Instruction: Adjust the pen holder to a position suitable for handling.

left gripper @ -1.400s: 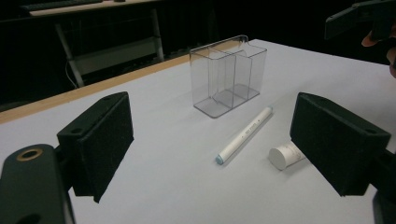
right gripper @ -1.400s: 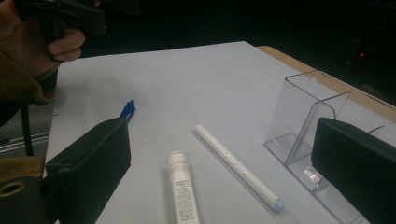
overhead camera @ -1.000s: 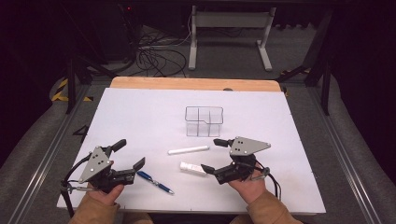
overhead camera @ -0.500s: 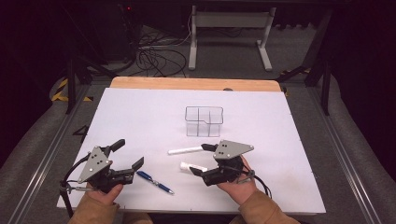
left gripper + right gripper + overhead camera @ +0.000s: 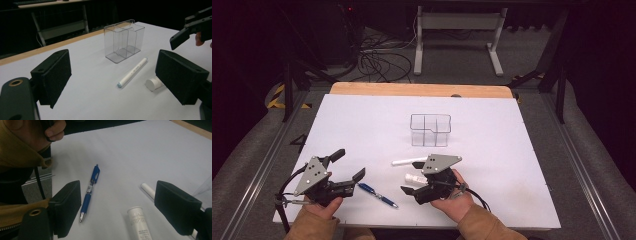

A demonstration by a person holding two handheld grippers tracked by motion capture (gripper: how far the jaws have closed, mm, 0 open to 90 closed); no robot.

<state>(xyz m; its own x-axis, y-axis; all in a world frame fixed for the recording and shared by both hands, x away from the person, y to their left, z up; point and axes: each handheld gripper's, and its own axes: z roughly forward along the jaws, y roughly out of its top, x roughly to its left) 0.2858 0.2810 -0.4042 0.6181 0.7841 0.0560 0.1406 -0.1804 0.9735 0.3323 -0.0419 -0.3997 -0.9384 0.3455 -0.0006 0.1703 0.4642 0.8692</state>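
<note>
A dark room surrounds the white bench [image 5: 362, 130]. The right claw [image 5: 411, 186], jaws apart and just been closing, straddles the white tube [image 5: 139, 223] to grasp it; the left claw [image 5: 348, 164] waits apart.

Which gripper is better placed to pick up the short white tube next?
Right. The right gripper hovers open right at the white tube, which lies between its jaws; the left gripper sits farther away.
</note>
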